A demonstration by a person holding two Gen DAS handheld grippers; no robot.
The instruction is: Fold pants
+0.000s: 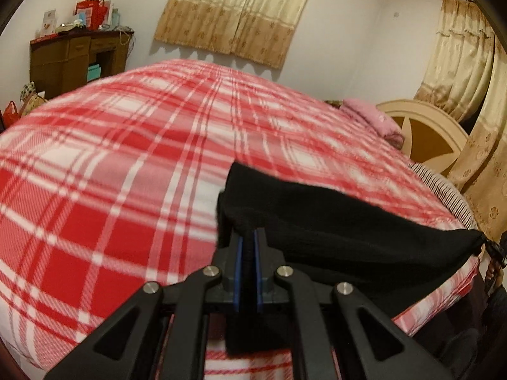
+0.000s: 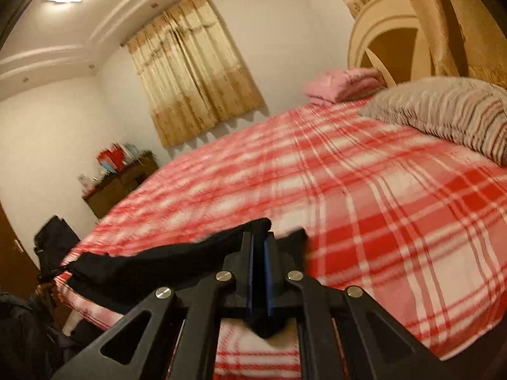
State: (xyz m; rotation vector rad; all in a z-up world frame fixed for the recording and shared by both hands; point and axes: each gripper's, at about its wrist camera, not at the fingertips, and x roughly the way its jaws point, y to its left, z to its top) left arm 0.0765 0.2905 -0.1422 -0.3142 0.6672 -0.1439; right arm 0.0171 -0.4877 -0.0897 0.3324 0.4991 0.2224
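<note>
So, the black pants (image 1: 332, 221) are held stretched between both tools above the near edge of the red plaid blanket (image 1: 111, 190): the left gripper (image 1: 248, 237) is clamped on one end, the right gripper (image 2: 259, 240) on the other. Farther off, a striped pillow (image 2: 443, 110) and folded pink bedding (image 2: 342, 84) are seen by the headboard (image 1: 424, 129). A cluttered wooden desk (image 1: 76, 60) is parked against the far wall, left of the gold curtains (image 1: 237, 12).

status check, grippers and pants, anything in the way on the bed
Left gripper shut on black pants. Right gripper shut on pants too. Pants stretched between both over plaid bed. Nothing in the way.
</note>
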